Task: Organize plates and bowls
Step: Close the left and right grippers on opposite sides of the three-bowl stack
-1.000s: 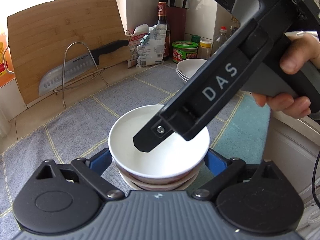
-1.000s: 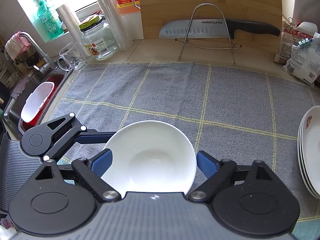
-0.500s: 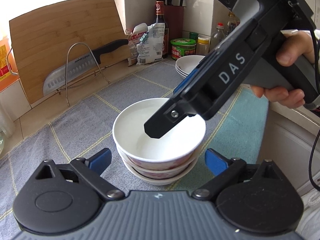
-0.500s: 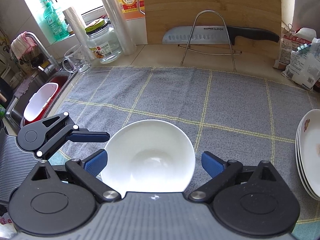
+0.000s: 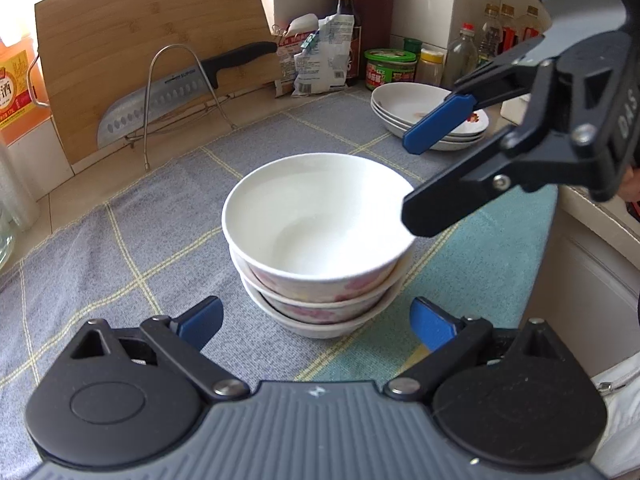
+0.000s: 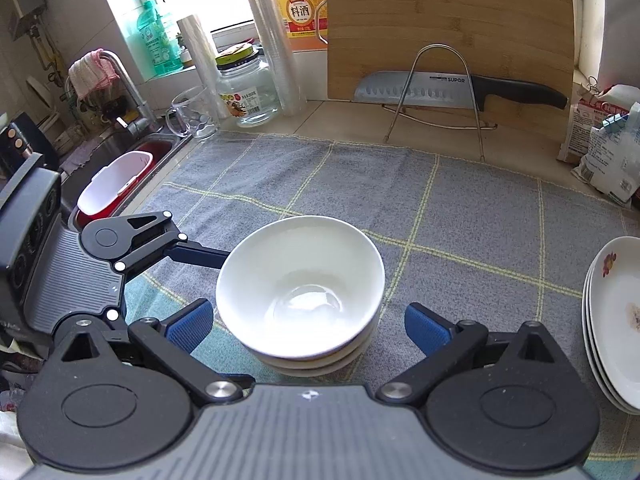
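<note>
Bowls [image 5: 320, 240]: three of them, nested in one stack on the grey towel [image 5: 160, 220], near its turquoise edge. They are round, glossy ceramic, plain white inside; the outer walls of the two upper ones carry a faded pink pattern, and the bottom one shows mostly white. The top bowl sits level in the one beneath.

The towel is a soft woven cloth with thin yellow grid lines. Right of the bowls, well apart, stands a stack of shallow white plates [image 6: 616, 320], at least three, the top one marked with a small flower print. Behind the bowls a bamboo board [image 6: 448, 28] leans upright, and one steel knife [image 6: 440, 88] with a dimpled blade and black handle lies across a bent-wire rack [image 6: 436, 92].

The left gripper [image 5: 316, 322] is spread wide, its blue pads on either side of the stack's base and clear of it. The right gripper [image 6: 306, 322] is opening, the stack between its fingers [image 6: 188, 326] with a gap on both sides; it holds nothing.
</note>
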The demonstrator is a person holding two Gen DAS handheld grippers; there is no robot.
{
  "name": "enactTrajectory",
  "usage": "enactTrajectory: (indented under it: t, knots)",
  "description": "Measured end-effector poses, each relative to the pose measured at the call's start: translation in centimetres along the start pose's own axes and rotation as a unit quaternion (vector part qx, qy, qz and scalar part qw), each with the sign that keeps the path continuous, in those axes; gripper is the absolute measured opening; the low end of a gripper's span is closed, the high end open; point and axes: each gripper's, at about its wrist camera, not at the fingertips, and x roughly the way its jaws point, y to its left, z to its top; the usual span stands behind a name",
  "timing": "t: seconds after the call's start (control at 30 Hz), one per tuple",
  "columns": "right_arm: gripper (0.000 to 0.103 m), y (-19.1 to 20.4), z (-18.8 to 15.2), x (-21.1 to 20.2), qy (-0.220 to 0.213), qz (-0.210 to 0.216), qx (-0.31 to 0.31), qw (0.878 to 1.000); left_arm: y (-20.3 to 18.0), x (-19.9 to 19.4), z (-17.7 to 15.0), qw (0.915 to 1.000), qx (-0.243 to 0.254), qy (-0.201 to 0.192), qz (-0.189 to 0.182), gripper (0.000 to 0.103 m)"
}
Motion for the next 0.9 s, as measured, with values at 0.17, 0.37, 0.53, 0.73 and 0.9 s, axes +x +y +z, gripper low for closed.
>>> enactTrajectory:
  t: [0.17, 0.37, 0.53, 0.73, 0.9]
  knots:
    - [0.103, -1.3, -1.8, 0.2, 0.014, 0.007, -0.014, 1.0, -0.2, 0.7, -0.5, 0.9991, -0.028, 0.019, 0.024, 0.099]
    - [0.103, -3.1, -4.7, 2.7, 0.048, 0.003, -0.035, 0.998, -0.8, 1.5, -1.2, 0.9966, -0.055, 0.041, 0.045, 0.099]
    - [0.103, -3.6, -6.5, 5.5, 0.07, -0.023, -0.052, 0.996, -1.3, 2.3, -1.3, 0.9955, -0.058, 0.054, 0.052, 0.099]
    - [0.103, -2.4, -7.3, 6.5, 0.065, -0.06, -0.111, 0.99, -1.0, 3.8, -1.5, 0.9951, -0.053, 0.069, 0.048, 0.099]
    - [0.103, -2.5, -7.5, 6.5, 0.059, -0.063, -0.12, 0.989, -0.7, 4.7, -1.9, 0.9958, -0.043, 0.071, 0.037, 0.102]
